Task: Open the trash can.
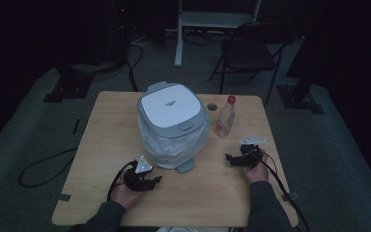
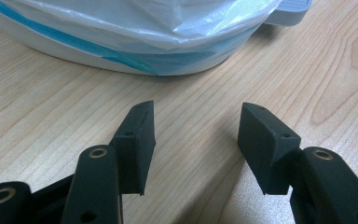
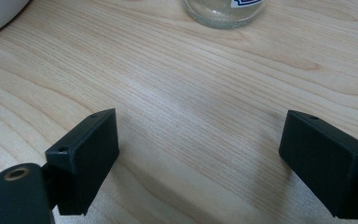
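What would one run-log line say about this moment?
left gripper: open, empty, near bin | right gripper: open, empty, facing bottle | bin lid: shut | bottle: upright on table

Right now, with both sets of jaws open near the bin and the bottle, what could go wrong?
1. The bottle is tall, narrow and upright by the bin; a sideways nudge from the right gripper could tip it.
2. The bag hangs loose over the bin's side near the left gripper; the jaws might snag it.
3. The pedal sticks out at the base; bumping it may shift the bin.
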The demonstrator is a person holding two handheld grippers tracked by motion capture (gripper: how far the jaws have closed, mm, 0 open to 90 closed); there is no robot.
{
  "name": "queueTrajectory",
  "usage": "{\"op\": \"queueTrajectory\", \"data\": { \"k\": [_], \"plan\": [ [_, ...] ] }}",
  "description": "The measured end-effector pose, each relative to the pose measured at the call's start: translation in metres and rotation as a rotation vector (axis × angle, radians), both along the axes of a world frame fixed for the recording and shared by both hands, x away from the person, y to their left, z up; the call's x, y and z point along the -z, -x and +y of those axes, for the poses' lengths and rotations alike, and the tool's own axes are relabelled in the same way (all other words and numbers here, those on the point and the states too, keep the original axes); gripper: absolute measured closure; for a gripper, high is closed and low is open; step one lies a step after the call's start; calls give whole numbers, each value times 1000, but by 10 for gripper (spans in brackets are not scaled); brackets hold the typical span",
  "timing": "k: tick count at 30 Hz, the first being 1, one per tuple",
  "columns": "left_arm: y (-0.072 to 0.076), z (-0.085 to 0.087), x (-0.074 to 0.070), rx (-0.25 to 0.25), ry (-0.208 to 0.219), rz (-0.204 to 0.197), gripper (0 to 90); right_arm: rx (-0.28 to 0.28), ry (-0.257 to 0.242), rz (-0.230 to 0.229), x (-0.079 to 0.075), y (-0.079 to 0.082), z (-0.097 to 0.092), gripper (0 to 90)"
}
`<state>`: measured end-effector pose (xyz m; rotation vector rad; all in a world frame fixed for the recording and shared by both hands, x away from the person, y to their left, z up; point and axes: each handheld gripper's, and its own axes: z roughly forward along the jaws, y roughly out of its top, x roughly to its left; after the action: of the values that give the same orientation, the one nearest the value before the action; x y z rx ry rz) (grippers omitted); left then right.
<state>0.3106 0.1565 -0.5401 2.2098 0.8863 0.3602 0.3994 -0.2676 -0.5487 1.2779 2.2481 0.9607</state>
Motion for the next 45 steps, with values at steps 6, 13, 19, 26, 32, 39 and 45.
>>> {"op": "queueTrajectory", "data": {
  "k": [6, 13, 19, 26, 32, 39, 45],
  "plan": [
    [0, 0, 0, -3, 3, 3, 464, -2, 0, 0, 0, 0, 0, 110],
    [-1, 2, -1, -20, 26, 32, 461, -11, 0, 1, 0, 1, 0, 111],
    [-1, 3, -3, -29, 37, 56, 501, -9, 0, 2, 0, 1, 1, 111],
    [1, 3, -8, -20, 70, 64, 522, -9, 0, 2, 0, 1, 1, 111],
    [4, 2, -13, -10, 91, 71, 537, -8, 0, 1, 0, 1, 1, 112],
    [9, 0, -18, 6, 95, 62, 565, -6, -1, 1, 0, 1, 1, 113],
    [11, -3, -25, 29, 114, 57, 613, -6, -1, 1, 0, 1, 1, 113]
  ]
}}
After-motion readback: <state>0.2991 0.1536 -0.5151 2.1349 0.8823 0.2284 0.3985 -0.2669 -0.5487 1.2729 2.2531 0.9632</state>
